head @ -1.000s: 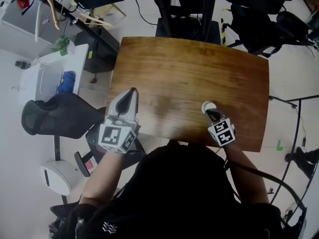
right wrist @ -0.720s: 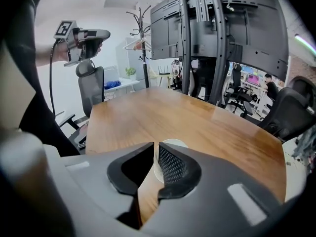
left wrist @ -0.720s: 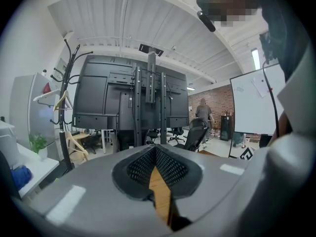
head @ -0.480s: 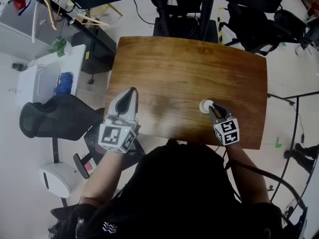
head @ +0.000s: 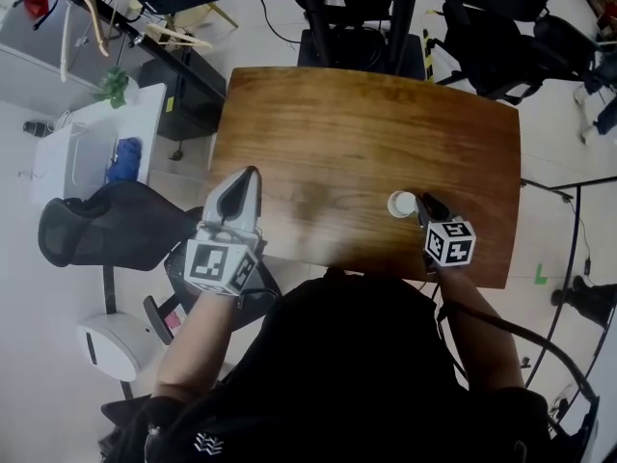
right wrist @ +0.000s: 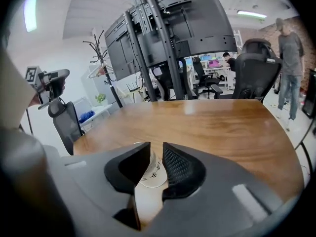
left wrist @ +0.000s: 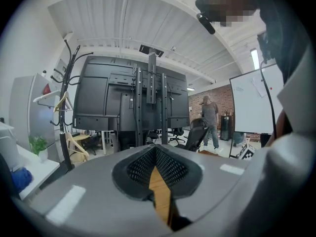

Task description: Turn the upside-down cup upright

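A small white paper cup [head: 401, 204] stands on the wooden table [head: 366, 133] near its front right; from above its open mouth shows. My right gripper [head: 425, 206] sits just to the right of it. Its jaws have just been opening and do not press on the cup. In the right gripper view the cup [right wrist: 154, 174], with dark print on its side, shows through the gap of the right gripper [right wrist: 156, 154]. My left gripper [head: 249, 177] hovers over the table's left edge, its jaws together with nothing in them; the left gripper [left wrist: 155, 149] points level across the room.
A black office chair [head: 106, 225] and a white cabinet [head: 96, 148] stand left of the table. A black screen stand [right wrist: 168, 43] rises past the far edge, with a dark chair [right wrist: 254, 68] and a standing person [right wrist: 289, 48] at the far right.
My right gripper has rolled and slid to the right, off the cup's rim. Its jaws have parted and the cup stands alone. The left gripper has not moved.
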Demonstrator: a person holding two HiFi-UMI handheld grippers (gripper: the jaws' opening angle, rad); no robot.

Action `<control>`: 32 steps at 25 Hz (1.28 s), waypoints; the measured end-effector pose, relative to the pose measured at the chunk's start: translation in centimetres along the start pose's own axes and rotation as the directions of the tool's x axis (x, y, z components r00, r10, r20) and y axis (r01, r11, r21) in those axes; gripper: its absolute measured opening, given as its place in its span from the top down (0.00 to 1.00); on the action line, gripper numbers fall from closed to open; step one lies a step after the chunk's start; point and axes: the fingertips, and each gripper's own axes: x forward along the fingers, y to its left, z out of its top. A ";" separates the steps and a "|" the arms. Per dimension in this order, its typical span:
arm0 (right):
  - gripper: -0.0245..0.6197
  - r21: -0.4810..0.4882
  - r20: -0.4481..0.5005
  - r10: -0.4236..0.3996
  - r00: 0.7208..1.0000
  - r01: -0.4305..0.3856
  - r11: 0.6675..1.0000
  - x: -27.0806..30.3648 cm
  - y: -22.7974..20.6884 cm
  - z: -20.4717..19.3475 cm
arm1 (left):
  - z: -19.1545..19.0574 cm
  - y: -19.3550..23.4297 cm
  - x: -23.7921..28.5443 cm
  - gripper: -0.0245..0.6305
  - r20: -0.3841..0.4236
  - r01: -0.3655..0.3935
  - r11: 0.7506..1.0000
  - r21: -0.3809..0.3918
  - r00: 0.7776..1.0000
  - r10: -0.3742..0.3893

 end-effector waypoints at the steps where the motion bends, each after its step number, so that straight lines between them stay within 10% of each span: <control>1: 0.84 0.000 -0.001 0.010 1.000 -0.010 1.000 0.1 0.2 -0.1 | -0.1 0.0 0.0 0.96 -0.003 -0.001 1.000 0.000 1.000 0.001; 18: 0.91 0.048 -0.043 0.045 0.998 -0.043 0.998 1.1 1.2 -0.3 | -0.7 0.5 -0.2 0.96 -0.016 -0.005 1.000 -0.006 1.000 0.005; 32: 0.93 -0.137 -0.013 -0.288 0.957 0.284 0.949 -4.0 -6.8 0.9 | -0.2 -0.6 1.4 0.96 0.017 0.036 0.999 -0.016 0.999 -0.036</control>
